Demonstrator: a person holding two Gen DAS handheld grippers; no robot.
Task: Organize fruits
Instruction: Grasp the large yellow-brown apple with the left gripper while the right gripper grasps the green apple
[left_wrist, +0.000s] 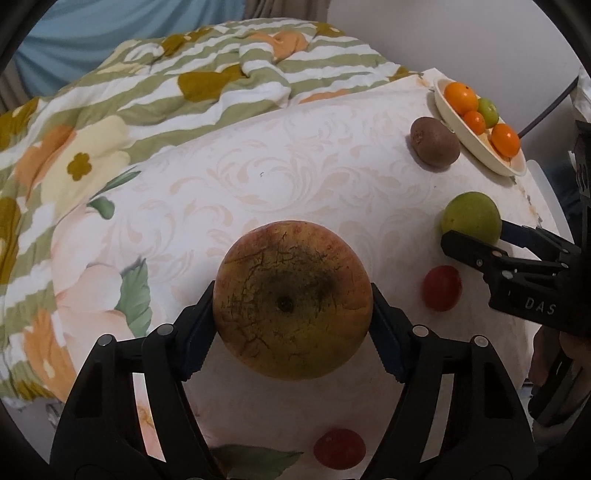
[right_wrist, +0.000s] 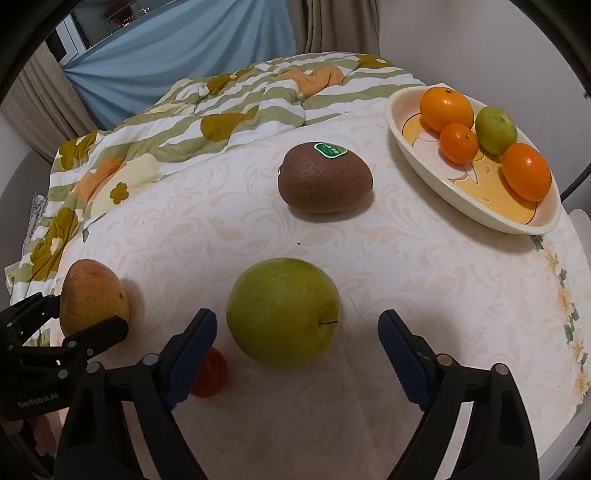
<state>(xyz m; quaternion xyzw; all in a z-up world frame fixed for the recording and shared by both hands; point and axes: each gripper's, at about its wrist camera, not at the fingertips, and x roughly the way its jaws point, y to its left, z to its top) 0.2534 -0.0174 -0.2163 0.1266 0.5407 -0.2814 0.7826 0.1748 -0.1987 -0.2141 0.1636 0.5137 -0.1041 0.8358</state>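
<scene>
My left gripper (left_wrist: 293, 295) is shut on a large red-yellow mango (left_wrist: 293, 300), its pads against both sides; the mango also shows at the left of the right wrist view (right_wrist: 94, 295). My right gripper (right_wrist: 297, 332) is open, its jaws on either side of a green apple (right_wrist: 282, 312) lying on the cloth, not touching it. In the left wrist view the right gripper (left_wrist: 476, 236) reaches the same apple (left_wrist: 471, 218). A brown kiwi (right_wrist: 325, 179) lies beyond. A cream bowl (right_wrist: 406, 147) at the back right holds three oranges and a green fruit.
Two small red fruits lie on the white patterned cloth, one by the right gripper (left_wrist: 442, 288) and one near the front (left_wrist: 339, 448). A rumpled green-striped floral quilt (right_wrist: 221, 110) covers the back and left. The table's edge runs close behind the bowl.
</scene>
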